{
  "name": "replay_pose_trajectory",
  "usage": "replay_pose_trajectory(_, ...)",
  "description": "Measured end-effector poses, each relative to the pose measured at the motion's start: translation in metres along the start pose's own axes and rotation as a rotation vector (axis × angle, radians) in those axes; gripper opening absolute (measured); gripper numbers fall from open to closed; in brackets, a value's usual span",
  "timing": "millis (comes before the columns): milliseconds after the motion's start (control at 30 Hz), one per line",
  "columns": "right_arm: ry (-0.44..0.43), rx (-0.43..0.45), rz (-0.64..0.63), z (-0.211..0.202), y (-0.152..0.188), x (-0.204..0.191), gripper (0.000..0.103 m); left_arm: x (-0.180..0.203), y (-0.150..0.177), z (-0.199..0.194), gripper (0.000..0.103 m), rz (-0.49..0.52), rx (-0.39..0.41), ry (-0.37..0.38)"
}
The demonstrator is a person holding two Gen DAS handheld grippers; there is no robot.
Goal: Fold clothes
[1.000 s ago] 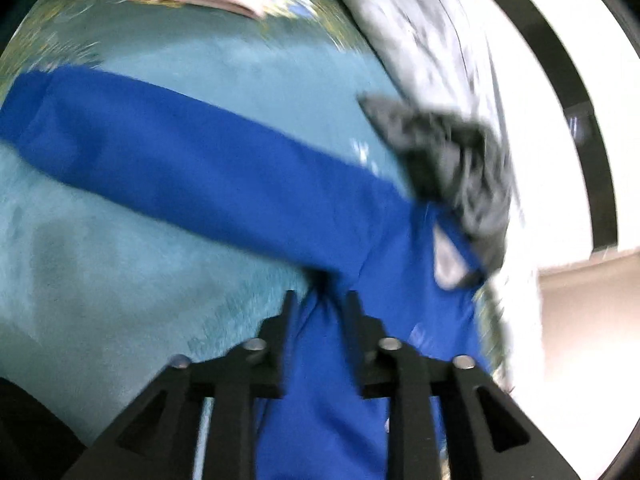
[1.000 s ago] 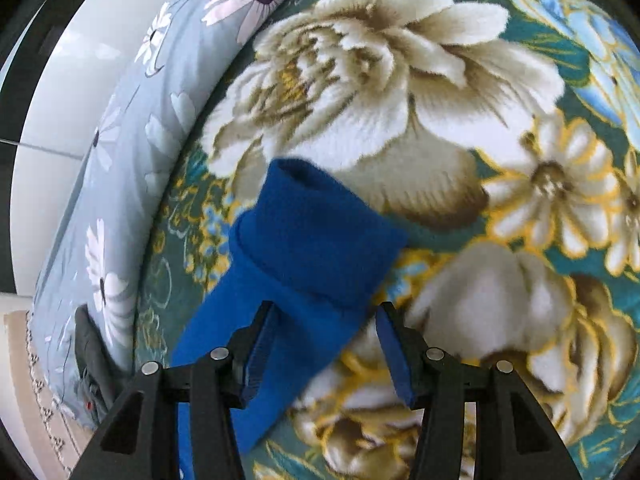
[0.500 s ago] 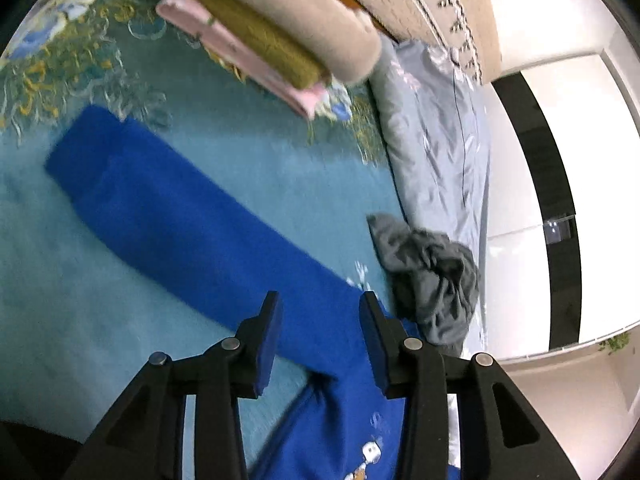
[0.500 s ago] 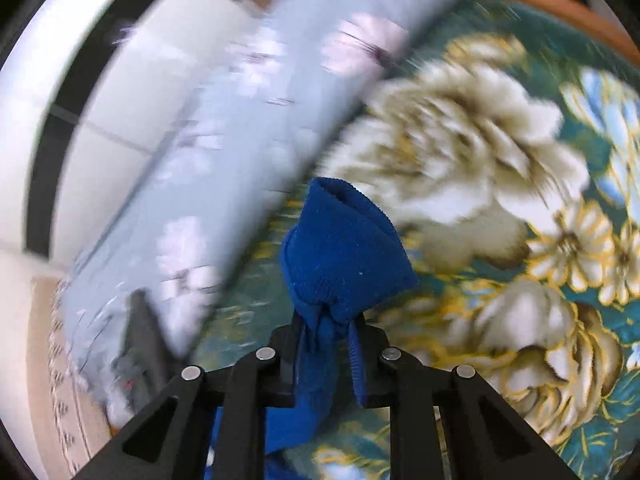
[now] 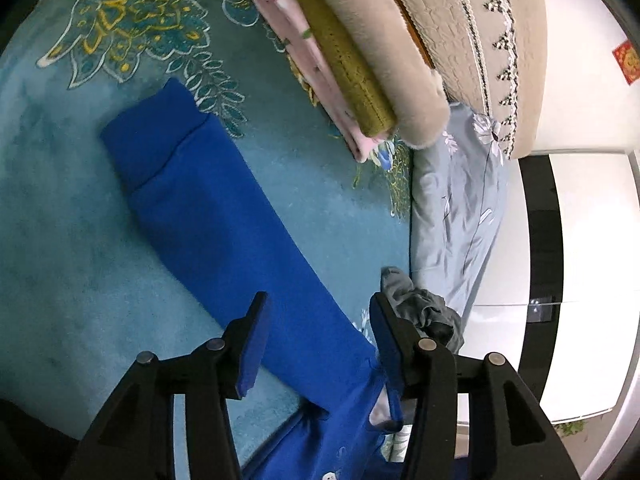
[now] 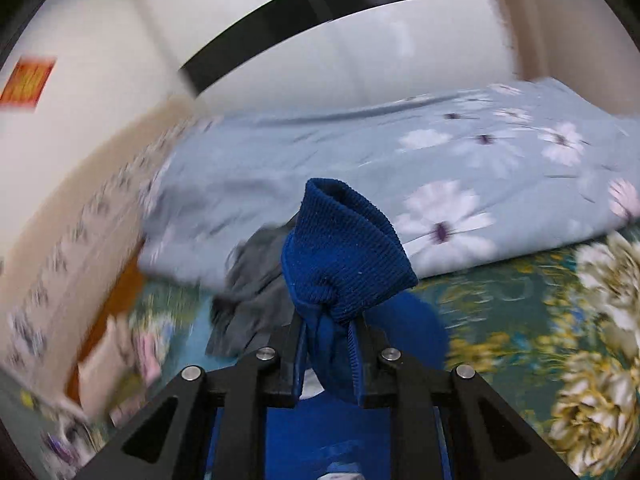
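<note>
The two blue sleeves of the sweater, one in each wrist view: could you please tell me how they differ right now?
The left sleeve lies flat and straight on the teal blanket; the right sleeve is lifted off it, bunched.

The left tongs stand open over their sleeve, gripping nothing; the right tongs are shut on theirs, near the cuff.

Both are the same blue, with ribbed cuffs.

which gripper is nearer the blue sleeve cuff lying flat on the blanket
Left. The left gripper hangs open over that sleeve, cuff ahead of it. The right gripper pinches the other cuff.
</note>
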State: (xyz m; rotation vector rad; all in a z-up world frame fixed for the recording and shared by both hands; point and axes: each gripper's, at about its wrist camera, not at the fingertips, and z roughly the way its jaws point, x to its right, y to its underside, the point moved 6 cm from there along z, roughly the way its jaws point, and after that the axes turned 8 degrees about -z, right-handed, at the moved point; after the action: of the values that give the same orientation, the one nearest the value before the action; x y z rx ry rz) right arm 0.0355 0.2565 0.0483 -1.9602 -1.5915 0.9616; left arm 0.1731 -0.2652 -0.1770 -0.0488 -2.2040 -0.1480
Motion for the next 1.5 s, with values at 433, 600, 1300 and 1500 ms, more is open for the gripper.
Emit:
replay_pose_trajectory(433,0.055,-0.336,-0.413,0.146,0.133,-0.161,0.020,-0.007,-0.007,0.014,0.054,-0.012,0.006,-0.016)
replay_pose_trajectory(600,0.080,-0.449,-0.480,0.181,0.177,-0.173,0.023,-0.012,-0.010,0.021,0.054,-0.029,-0.009,-0.021)
replay_pose_trajectory(1300,-0.163,-0.443,-0.211,0.128,0.156,-0.138,0.056,-0.029,-0.032,-0.002,0.058,-0.153,0.080,0.007)
replay_pose_trajectory(1500,-0.138,-0.443,-0.121,0.109,0.164,-0.090,0.056,-0.055,-0.066,-0.021,0.058,-0.302,0.191,-0.092)
